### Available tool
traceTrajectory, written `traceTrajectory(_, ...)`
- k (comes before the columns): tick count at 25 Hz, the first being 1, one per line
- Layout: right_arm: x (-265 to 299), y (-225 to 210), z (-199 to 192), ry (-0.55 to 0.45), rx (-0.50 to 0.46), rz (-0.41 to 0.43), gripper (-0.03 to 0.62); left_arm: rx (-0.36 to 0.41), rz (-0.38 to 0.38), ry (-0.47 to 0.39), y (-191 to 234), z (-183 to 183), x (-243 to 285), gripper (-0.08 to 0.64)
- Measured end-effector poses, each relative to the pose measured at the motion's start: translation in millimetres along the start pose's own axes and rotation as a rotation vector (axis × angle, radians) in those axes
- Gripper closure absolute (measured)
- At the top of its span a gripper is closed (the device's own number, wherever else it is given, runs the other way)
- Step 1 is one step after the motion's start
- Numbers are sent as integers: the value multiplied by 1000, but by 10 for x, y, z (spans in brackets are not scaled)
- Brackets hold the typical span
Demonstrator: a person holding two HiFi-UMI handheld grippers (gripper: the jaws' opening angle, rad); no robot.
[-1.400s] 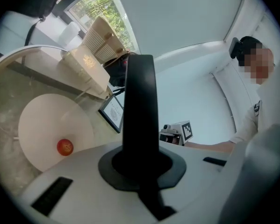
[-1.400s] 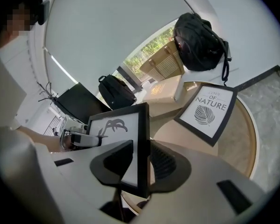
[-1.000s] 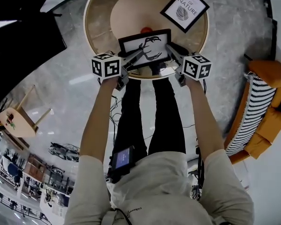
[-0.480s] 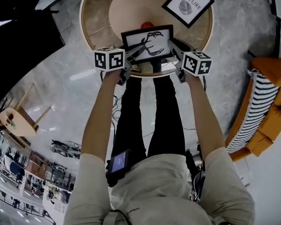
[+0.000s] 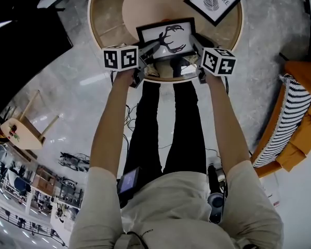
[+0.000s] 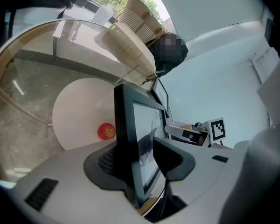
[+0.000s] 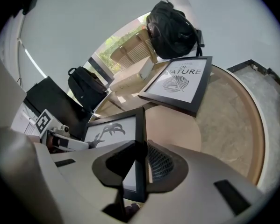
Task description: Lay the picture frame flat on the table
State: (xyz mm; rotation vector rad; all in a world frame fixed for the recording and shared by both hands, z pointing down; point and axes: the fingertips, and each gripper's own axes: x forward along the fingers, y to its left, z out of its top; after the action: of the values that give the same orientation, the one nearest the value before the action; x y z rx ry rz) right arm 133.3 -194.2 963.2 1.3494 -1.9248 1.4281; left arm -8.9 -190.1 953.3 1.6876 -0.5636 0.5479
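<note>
My left hand-held gripper [image 6: 140, 164] was opening. Its jaws were spreading at the left edge of the picture frame [image 5: 165, 38], which stood between them with the front pad clear of the glass. My right hand-held gripper [image 7: 137, 164] was clamped on the frame's right edge, one pad on the face and the other on the back. The frame, black with an antler print, leaned back with its face turned up toward me, above the near edge of the round desk [image 5: 106, 32]. I could not tell whether its lower edge touched the top. Behind it a small red round thing [image 6: 106, 131] sat on a pale disc [image 5: 147, 4]. A second frame [image 5: 214, 0], printed with a leaf, lay at the far right of the desk.
</note>
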Motion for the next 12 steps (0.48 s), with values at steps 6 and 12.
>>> traceTrajectory(6,24,-36,-10,-18,36,-47,494,-9,-6,-5,68,29,-79,371)
traceTrajectory(12,25,-17,8,-14,37,-87,494,-16,-34,2,106,64,-151,371)
